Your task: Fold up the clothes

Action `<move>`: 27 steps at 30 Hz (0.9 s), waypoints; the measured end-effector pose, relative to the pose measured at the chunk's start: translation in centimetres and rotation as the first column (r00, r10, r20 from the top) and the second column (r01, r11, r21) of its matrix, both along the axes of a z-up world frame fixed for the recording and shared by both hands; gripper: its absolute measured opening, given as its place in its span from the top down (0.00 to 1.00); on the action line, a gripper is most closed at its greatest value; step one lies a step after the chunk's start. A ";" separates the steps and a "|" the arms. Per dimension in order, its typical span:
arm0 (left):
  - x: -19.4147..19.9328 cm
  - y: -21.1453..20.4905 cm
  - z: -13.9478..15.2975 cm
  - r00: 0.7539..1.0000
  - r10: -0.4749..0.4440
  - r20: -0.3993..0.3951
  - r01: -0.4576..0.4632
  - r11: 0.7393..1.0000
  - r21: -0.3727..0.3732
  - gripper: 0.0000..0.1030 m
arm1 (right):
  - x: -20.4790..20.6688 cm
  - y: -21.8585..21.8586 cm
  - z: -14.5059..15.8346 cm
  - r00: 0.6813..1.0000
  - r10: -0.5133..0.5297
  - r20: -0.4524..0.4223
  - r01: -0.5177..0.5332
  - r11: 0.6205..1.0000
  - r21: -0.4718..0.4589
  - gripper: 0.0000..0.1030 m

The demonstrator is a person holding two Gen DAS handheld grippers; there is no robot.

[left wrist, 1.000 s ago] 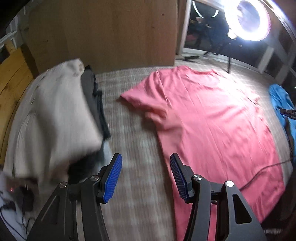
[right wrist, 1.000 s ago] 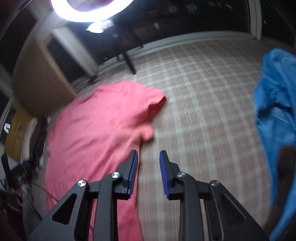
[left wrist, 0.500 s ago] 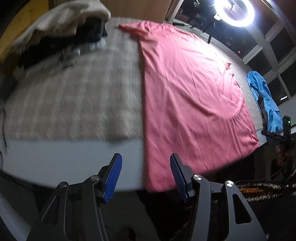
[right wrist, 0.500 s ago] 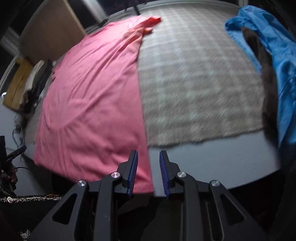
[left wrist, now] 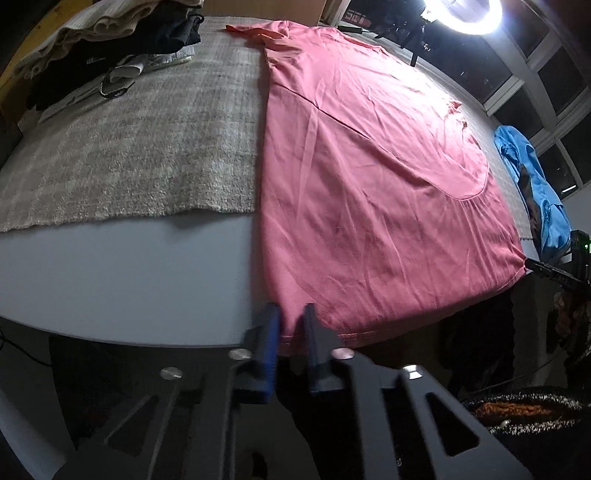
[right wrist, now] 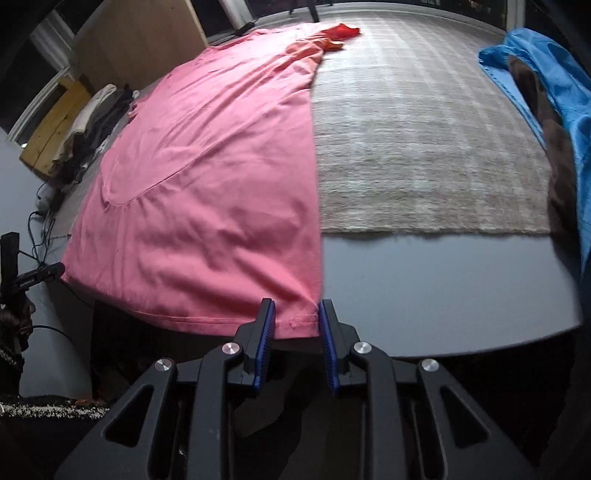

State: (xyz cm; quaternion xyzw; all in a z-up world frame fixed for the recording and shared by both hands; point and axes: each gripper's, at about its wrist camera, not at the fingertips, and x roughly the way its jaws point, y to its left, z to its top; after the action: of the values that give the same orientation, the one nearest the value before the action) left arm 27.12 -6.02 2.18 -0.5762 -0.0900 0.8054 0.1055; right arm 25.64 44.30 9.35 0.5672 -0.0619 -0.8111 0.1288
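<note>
A pink T-shirt (left wrist: 369, 184) lies spread flat, its hem hanging over the near edge of the grey table (left wrist: 129, 266). My left gripper (left wrist: 290, 325) is at the hem's left corner, its blurred jaws closing with the pink cloth between them. In the right wrist view the same shirt (right wrist: 207, 184) fills the left half. My right gripper (right wrist: 295, 317) stands at the hem's right corner. Its jaws are a little apart with the corner between them, and the pads do not visibly press on it.
A beige plaid blanket (left wrist: 129, 147) covers the table under the shirt. Folded clothes (left wrist: 110, 29) are stacked at the far left, and a blue garment (right wrist: 546, 74) lies at the right. A ring light (left wrist: 465, 14) glares behind. Cables (right wrist: 40, 236) hang at the left.
Both grippers came back from over the table and sank to the shirt's hem at the near edge. The left jaws went from wide apart to nearly together around the hem.
</note>
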 end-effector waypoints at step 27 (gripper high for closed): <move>2.6 -2.1 -0.8 0.997 0.069 0.042 -0.070 0.997 0.043 0.95 | 1.8 -0.7 2.1 1.000 -0.011 0.018 0.010 0.999 0.036 0.94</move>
State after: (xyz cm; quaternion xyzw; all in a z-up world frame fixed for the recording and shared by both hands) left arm 29.74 -8.14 1.42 -0.5864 -0.1297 0.7946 0.0882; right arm 27.48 43.63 11.42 0.5765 -0.0516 -0.8075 0.1139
